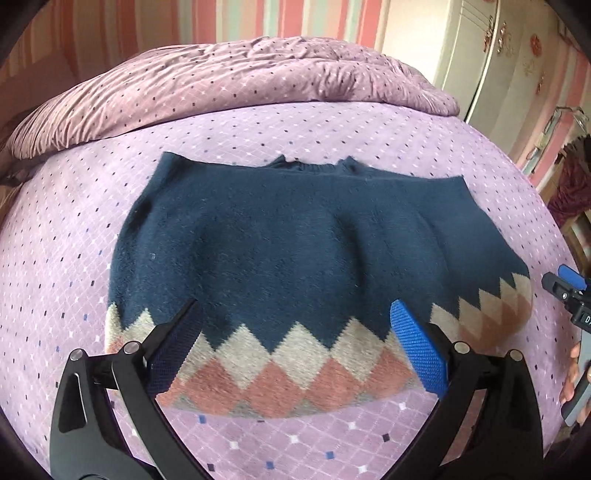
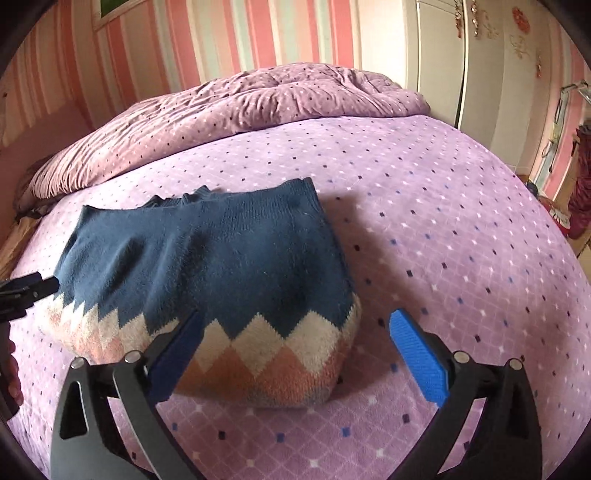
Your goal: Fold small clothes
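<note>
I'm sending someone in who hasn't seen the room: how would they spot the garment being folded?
Start at the bed with the lilac diamond-print cover. In front of the bunched purple quilt lies a fuzzy navy sweater, the only garment there, marked by cream and salmon zigzag diamonds along its near edge.

Pink, white and pale green striped wallpaper lines the walls behind the bed, with its lilac diamond-patterned cover. A crumpled mauve quilt lies along its far side. A white wardrobe with flower decorations stands right, in daylight.
</note>
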